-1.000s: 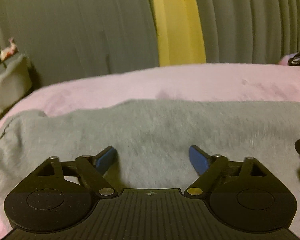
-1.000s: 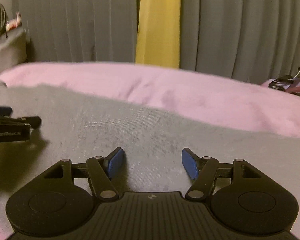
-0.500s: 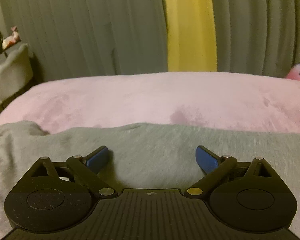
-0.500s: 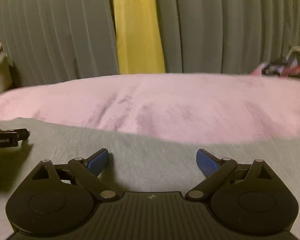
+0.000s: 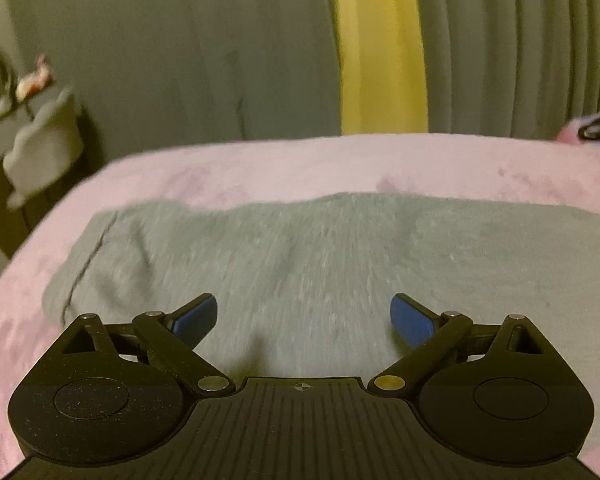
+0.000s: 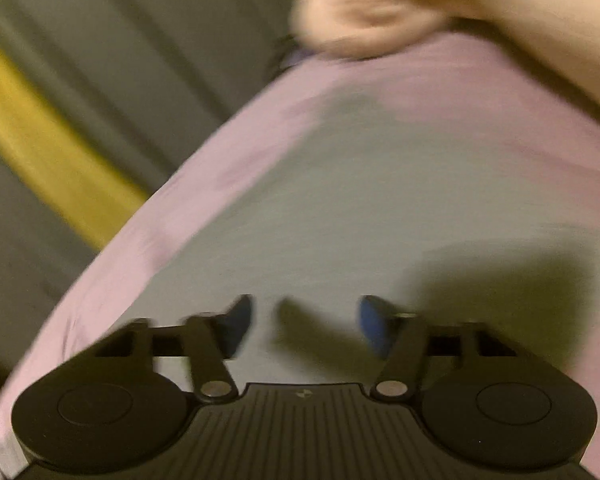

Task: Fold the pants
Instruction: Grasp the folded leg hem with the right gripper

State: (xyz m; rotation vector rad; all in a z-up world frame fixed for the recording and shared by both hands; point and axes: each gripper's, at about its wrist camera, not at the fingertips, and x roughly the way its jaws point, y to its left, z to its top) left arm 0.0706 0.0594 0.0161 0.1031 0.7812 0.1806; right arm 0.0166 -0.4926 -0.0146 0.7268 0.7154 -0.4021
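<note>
Both my claws hang released over the grey pants (image 5: 340, 264) spread flat on the pink bed (image 5: 260, 164), my left claw (image 5: 304, 318) level and my right claw (image 6: 306, 326) tilted, its view blurred, grey curtains (image 5: 160, 48) behind.

Bed (image 5: 260, 172) covered in pink fleece blanket. Grey pants (image 5: 320, 256) lie flat directly on it, spread wide across; seam near their left edge. Right view blurred.
</note>
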